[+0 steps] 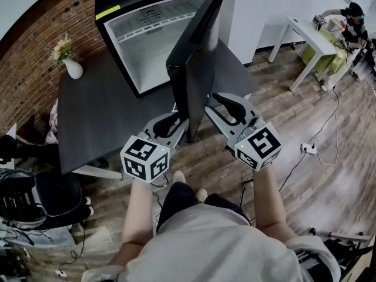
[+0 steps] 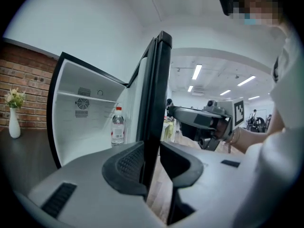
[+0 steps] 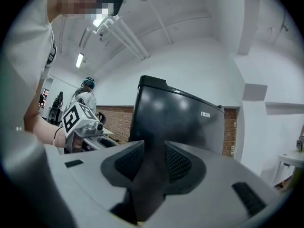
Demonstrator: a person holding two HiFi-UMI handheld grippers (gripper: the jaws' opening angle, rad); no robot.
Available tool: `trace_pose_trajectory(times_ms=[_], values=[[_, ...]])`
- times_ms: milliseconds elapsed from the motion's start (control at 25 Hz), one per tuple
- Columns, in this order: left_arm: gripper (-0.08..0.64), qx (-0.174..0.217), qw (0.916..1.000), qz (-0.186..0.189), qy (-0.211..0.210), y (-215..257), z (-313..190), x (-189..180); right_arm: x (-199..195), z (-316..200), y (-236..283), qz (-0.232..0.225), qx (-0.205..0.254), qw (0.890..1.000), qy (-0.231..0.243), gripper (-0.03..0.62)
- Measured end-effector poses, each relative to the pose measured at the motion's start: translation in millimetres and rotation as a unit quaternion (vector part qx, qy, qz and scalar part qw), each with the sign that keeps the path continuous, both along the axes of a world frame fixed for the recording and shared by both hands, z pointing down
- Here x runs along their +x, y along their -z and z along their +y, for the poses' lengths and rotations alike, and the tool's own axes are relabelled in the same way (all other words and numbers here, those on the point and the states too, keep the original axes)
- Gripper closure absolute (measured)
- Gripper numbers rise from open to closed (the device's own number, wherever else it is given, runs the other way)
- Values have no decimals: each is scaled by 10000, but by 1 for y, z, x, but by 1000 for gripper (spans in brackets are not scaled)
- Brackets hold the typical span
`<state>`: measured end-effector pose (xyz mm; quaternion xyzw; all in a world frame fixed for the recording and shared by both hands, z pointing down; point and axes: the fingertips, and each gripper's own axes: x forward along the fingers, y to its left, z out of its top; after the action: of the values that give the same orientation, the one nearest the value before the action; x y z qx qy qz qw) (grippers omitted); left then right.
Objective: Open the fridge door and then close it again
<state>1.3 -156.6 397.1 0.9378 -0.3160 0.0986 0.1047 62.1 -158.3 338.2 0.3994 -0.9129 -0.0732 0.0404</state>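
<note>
Grey moulded plastic up close: the left gripper (image 2: 152,161) has its ribbed black pads on either side of the fridge door (image 2: 159,103), nipped onto its thin free edge, as best I can judge. The right gripper (image 3: 154,164) has its jaws apart and holds nothing, aimed at the door's glossy black outer face.

The door stands wide open, edge-on to the person. So the closing swing looks next: I'd keep the pinch low on that slim edge, follow the hinge arc rather than pushing straight, and let the free gripper steady the slick panel.

Beyond, the fridge (image 1: 117,7) shows smooth white walls, and a clear water bottle (image 2: 117,127) stands upright inside. It sits on a matt dark table (image 1: 94,116), with a white vase (image 1: 73,68) near rough red brick wall (image 1: 35,51).
</note>
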Motion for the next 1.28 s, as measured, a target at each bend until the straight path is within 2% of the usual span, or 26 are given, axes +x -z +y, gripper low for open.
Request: trace_pose_trajectory(times_ms=[320,400,440,640,960,1040,1120,1280], values=[[480,-41,9989,43,-461,-4,19,34,9,21,-6,-294,-81,9995,-6,434],[483,-21,9984,72,-552,-4,18,40,7,23,-6,-348,-84,9994,24,400],[486,-7,9982,86,-601,-4,18,43,7,24,-6,-350,-73,9994,-1,363],[508,-25,9952,23,-978,-7,33,73,24,31,-4,-504,-73,9982,-328,328],[518,-87,9895,86,-1439,-8,45,114,62,27,-3,-866,-248,9907,-1019,324],[520,-92,9880,116,-1540,-8,47,124,70,26,-4,-852,-260,9894,-1146,341],[520,-84,9866,84,-1624,-8,48,131,76,25,-6,-807,-265,9886,-1242,385],[522,-43,9845,36,-1756,-5,52,141,90,28,-7,-736,-241,9872,-1397,383]])
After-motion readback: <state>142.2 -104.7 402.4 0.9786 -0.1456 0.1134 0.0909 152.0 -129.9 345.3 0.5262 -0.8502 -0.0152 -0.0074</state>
